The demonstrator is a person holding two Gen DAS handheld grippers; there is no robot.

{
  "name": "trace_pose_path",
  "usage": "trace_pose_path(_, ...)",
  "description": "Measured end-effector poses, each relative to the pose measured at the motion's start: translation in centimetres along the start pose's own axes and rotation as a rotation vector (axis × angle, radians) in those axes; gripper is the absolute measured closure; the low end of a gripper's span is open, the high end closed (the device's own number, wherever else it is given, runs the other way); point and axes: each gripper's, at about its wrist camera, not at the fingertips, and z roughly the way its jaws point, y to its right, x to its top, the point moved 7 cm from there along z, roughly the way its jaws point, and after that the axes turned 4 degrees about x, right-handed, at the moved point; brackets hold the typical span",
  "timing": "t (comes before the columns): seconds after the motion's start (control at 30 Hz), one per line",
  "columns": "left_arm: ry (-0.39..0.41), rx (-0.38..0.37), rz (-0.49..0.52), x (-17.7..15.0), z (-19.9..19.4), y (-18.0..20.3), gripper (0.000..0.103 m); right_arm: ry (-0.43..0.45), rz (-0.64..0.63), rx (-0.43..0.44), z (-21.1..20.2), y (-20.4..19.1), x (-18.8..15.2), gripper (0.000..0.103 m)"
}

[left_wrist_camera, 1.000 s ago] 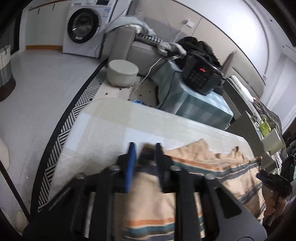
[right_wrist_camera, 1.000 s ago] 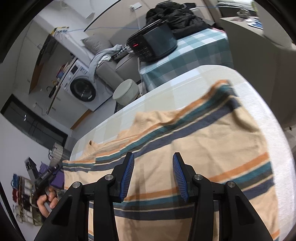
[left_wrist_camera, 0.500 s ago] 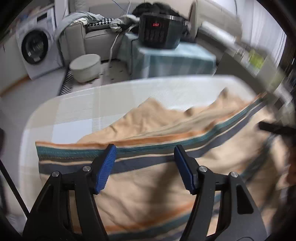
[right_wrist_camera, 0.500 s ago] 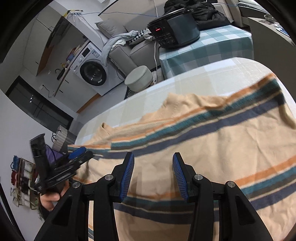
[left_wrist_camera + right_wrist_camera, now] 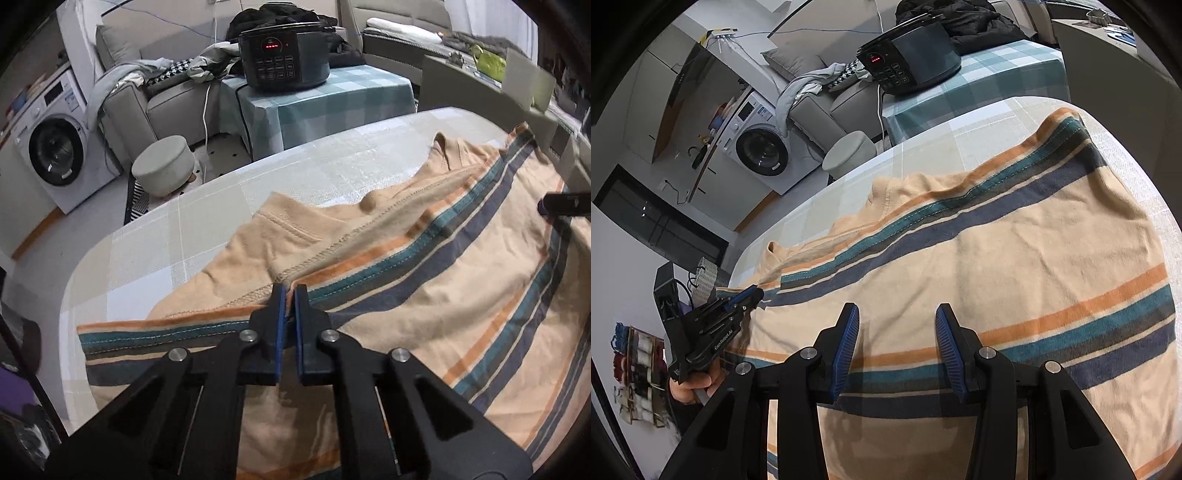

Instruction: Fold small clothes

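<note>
A peach shirt with teal, navy and orange stripes [image 5: 424, 280] lies spread over the pale checked table [image 5: 155, 236]. Its upper part is folded over, so the plain inside and a striped hem show. My left gripper [image 5: 290, 291] is shut on that striped hem near the shirt's left end, and the cloth bunches at the fingertips. In the right wrist view the left gripper [image 5: 753, 295] sits at the shirt's [image 5: 1015, 258] left edge, held by a hand. My right gripper [image 5: 895, 321] hovers open over the striped middle, with nothing between its fingers.
Beyond the table's far edge a black electric cooker [image 5: 282, 59] sits on a side table with a checked cloth [image 5: 332, 99]. A round grey stool [image 5: 162, 166], a washing machine [image 5: 51, 144] and a sofa with clothes on it stand further back. A grey counter [image 5: 480, 88] is at the right.
My left gripper let go of the cloth, swung to the shirt's left end with its jaws wide, rolled level, then closed on the striped hem. The right gripper has hardly moved.
</note>
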Motion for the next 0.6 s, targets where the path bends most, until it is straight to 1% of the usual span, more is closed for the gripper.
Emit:
trace_pose_path(0.07, 0.003, -0.016, -0.051, -0.1, -0.2, -1.1, 0.101, 0.002, -0.002, -0.001, -0.2, 0.1, 0.0, 0.059)
trace_pose_path(0.23, 0.032, -0.009, -0.143, 0.0, -0.8, -3.9, 0.101, 0.01, 0.006, -0.005, -0.5, 0.7, 0.2, 0.059)
trace_pose_path(0.33, 0.052, -0.032, -0.196, 0.2, -1.4, -4.5, 0.101, 0.022, 0.015, -0.012, -0.9, 1.2, 0.3, 0.059)
trace_pose_path(0.43, 0.07, -0.035, -0.229, 0.4, -1.7, -4.7, 0.101, 0.042, 0.019, -0.037, -1.4, 1.8, 0.6, 0.059)
trace_pose_path(0.47, 0.067, -0.027, -0.24, 0.3, -1.6, -4.9, 0.101, 0.053, 0.019, -0.049, -1.8, 2.2, 0.7, 0.059)
trace_pose_path(0.57, 0.017, 0.046, -0.276, -0.2, -0.5, -6.1, 0.101, 0.111, 0.035, -0.095, -3.3, 3.5, 1.6, 0.059)
trace_pose_path(0.6, -0.003, 0.045, -0.298, -0.4, -0.3, -6.5, 0.101, 0.133, 0.04, -0.116, -3.8, 4.0, 2.0, 0.059)
